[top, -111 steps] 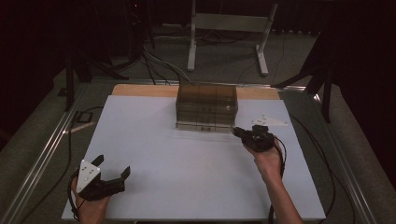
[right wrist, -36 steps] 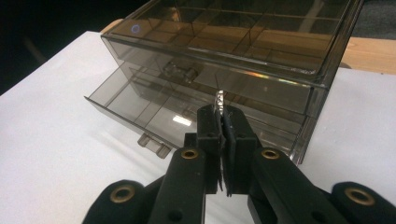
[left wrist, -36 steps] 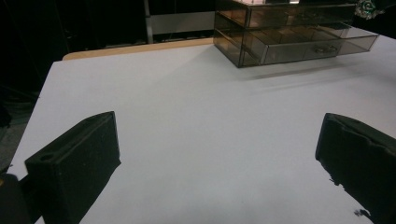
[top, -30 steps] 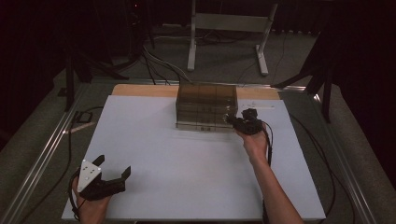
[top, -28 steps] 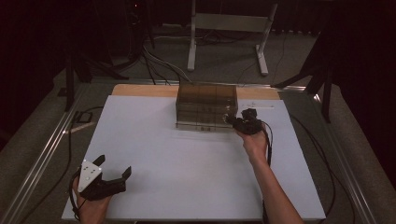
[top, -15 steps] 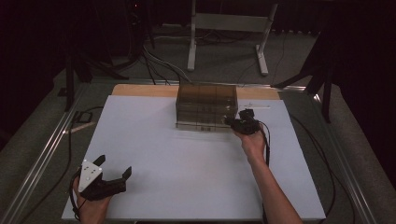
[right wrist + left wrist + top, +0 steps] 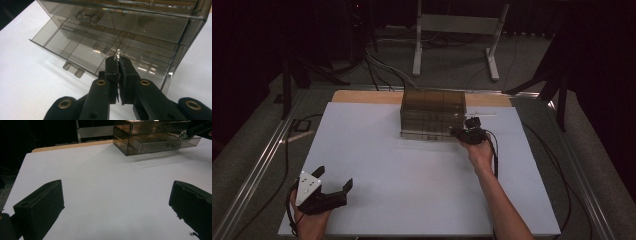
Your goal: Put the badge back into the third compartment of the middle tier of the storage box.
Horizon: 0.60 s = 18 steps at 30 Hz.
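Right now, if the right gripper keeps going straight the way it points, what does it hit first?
Likely the open bottom drawer of the smoked clear plastic drawer box. The right gripper, shut on something small and shiny, looks already over the drawer's front edge; depth is unclear.

Dark room beyond right gripper (image 7: 460, 133): grey carpet floor (image 7: 452, 70), white metal stand (image 7: 457, 25), black cables (image 7: 377, 62), dark tripod legs (image 7: 557, 80) at its right.

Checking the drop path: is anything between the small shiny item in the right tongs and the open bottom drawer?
Nothing visible. The right tongs, shut on a small shiny item, hang right over the open bottom drawer of the smoked plastic drawer box.
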### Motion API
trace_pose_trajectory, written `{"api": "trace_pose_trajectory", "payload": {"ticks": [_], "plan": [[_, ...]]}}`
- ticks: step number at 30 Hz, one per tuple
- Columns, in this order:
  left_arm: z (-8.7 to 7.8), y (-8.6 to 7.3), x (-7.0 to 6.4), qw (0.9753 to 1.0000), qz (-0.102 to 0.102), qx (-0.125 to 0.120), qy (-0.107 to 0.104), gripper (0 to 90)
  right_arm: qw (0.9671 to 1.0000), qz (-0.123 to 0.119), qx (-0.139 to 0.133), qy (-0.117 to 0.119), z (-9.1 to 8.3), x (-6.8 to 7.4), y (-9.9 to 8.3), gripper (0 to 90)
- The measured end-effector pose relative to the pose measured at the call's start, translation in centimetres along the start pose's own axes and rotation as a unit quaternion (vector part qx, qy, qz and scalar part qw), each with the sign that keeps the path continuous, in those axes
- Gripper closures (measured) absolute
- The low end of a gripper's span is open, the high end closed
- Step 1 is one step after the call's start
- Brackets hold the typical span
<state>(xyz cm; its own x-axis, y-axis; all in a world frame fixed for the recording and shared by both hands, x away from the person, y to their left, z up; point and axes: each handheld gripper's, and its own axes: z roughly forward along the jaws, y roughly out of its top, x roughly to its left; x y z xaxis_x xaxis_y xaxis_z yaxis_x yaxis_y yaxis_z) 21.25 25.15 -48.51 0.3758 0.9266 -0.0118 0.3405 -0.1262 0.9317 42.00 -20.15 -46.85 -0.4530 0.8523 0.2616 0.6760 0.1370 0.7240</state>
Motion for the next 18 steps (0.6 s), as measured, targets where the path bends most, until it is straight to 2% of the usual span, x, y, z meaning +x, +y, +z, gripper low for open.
{"api": "trace_pose_trajectory", "payload": {"ticks": [6, 7, 13, 18], "plan": [[0.0, 0.0, 0.0, 1.0, 0.0, 0.0, 0.0, 0.8, 0.9999, 0.009, 0.006, -0.01, 0.6, -0.2, -0.1, 86.9], [0.0, 0.0, 0.1, 1.0, -0.001, 0.0, 0.0, 0.7, 0.9999, 0.009, 0.006, -0.011, 0.6, -0.3, -0.1, 84.2], [0.0, 0.0, 0.1, 1.0, -0.001, 0.0, 0.0, 0.8, 0.9994, 0.013, -0.024, -0.023, 0.0, -0.3, 0.1, 49.3], [0.0, 0.0, 0.0, 1.0, 0.0, 0.0, -0.001, 0.7, 0.9987, 0.002, -0.041, -0.03, -0.6, 0.0, 0.3, 22.4]]}}
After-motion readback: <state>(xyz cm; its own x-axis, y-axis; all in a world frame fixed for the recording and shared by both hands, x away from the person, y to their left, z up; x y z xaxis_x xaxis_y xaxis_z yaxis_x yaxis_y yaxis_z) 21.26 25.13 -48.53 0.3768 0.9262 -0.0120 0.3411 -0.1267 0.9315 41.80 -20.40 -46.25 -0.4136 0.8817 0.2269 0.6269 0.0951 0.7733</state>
